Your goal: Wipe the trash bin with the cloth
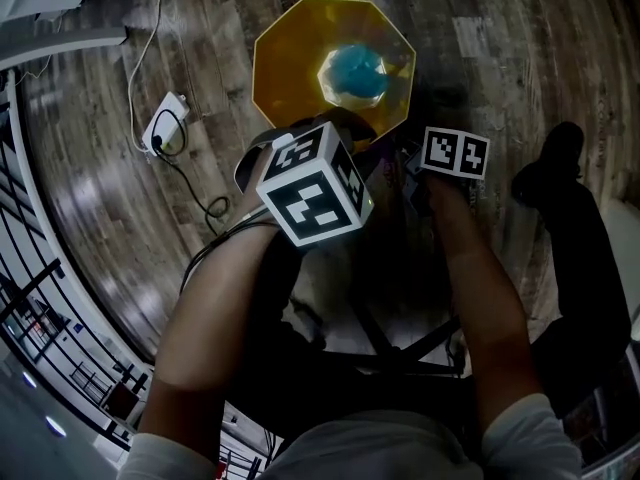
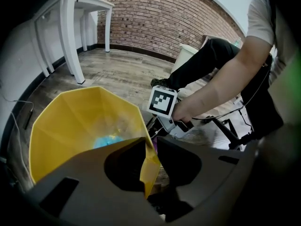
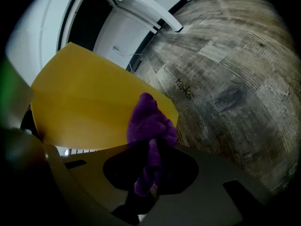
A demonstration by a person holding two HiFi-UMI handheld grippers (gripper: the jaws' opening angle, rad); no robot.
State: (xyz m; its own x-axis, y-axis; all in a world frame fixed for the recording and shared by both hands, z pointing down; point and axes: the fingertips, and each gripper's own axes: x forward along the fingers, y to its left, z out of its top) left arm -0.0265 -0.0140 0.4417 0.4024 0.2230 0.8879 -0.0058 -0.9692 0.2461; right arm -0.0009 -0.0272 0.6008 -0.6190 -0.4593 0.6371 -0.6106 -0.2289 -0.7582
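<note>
Wiping stroke: left tool (image 2: pixel 151 149) clamps the rim of the trash bin (image 1: pixel 290 58) at 12 o'clock on the floor (image 1: pixel 100 218); right tool (image 3: pixel 151 161), grasping the cloth (image 3: pixel 150 121), should press flat on its 5 o'clock wall.

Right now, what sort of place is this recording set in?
Probably an indoor office or studio room: wood-plank floor, a red brick wall, a white table, and a power strip with cables on the floor.
</note>
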